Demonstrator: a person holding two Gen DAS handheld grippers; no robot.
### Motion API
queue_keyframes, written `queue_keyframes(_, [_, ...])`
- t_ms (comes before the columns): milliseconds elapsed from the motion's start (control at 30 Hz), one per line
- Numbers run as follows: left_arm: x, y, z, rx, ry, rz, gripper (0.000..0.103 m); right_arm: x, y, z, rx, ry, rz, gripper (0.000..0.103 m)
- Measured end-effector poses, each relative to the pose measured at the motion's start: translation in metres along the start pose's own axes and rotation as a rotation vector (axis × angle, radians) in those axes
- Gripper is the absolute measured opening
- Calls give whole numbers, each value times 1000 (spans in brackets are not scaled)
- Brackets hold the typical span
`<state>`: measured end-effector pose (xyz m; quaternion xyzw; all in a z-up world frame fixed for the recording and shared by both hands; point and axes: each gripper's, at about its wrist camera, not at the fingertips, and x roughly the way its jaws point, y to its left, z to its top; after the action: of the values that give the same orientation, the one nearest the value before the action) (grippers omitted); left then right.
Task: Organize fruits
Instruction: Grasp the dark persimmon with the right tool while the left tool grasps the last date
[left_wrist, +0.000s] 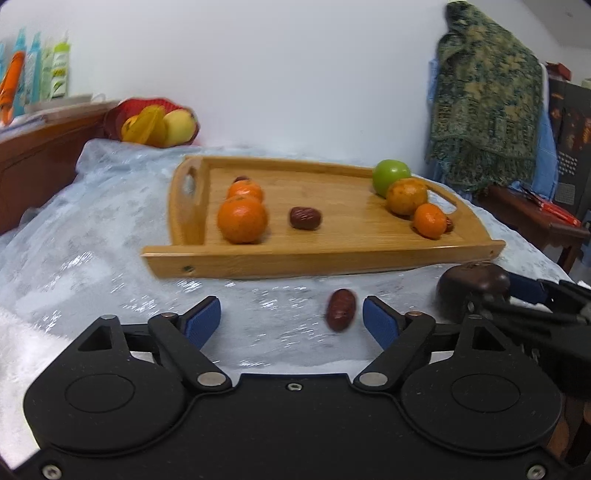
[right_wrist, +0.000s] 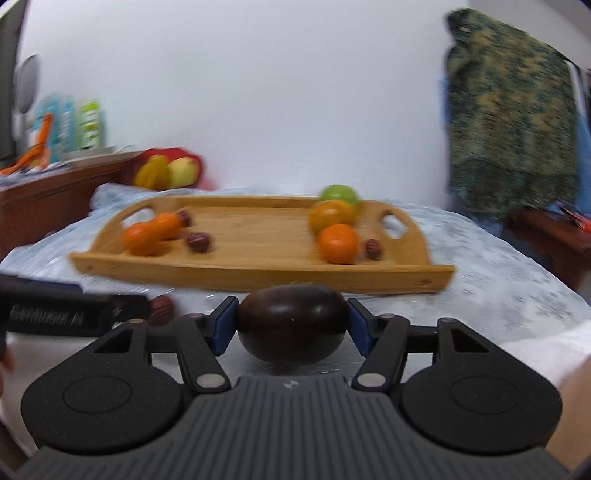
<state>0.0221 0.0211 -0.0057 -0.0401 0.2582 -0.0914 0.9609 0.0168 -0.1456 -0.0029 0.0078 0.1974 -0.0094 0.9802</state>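
A wooden tray (left_wrist: 332, 264) lies on the plastic-covered table. On its left side are two oranges (left_wrist: 242, 223) and a red date (left_wrist: 304, 218). At its right end sit a green apple (left_wrist: 390, 176) and two more oranges (left_wrist: 406, 195). My left gripper (left_wrist: 291, 310) is open just in front of the tray. A loose red date (left_wrist: 340, 309) lies on the cloth between its fingers, close to the right pad (left_wrist: 380, 321) and not pressed. My right gripper (right_wrist: 291, 325) is shut on a dark purple round fruit (right_wrist: 291, 328), held before the tray's front rim (right_wrist: 258, 273).
A red bag of yellow fruit (left_wrist: 159, 123) sits at the table's back left, beside a wooden cabinet (left_wrist: 37, 162) with bottles on top. A patterned cloth (left_wrist: 487, 122) hangs at the right above a low wooden table (left_wrist: 532, 218). The tray's middle is bare wood.
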Motion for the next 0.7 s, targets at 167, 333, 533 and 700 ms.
queue_keyframes(167, [2,-19,-3,57,-14,-14,61,0,-5,2,6,-26,-26,64])
queue_keyframes(333, [7,-28,-7,71,4,-32,44,-4,1,0,-37,-37,-29,64])
queue_keyframes(533, [14,-28,-4,66,4,-40,31,-6,0,-1,-21,-29,-22,68])
queue_keyframes(700, [19,-29,-4,84,3,-31,31,-5,1,-3,-11,-16,-16,70])
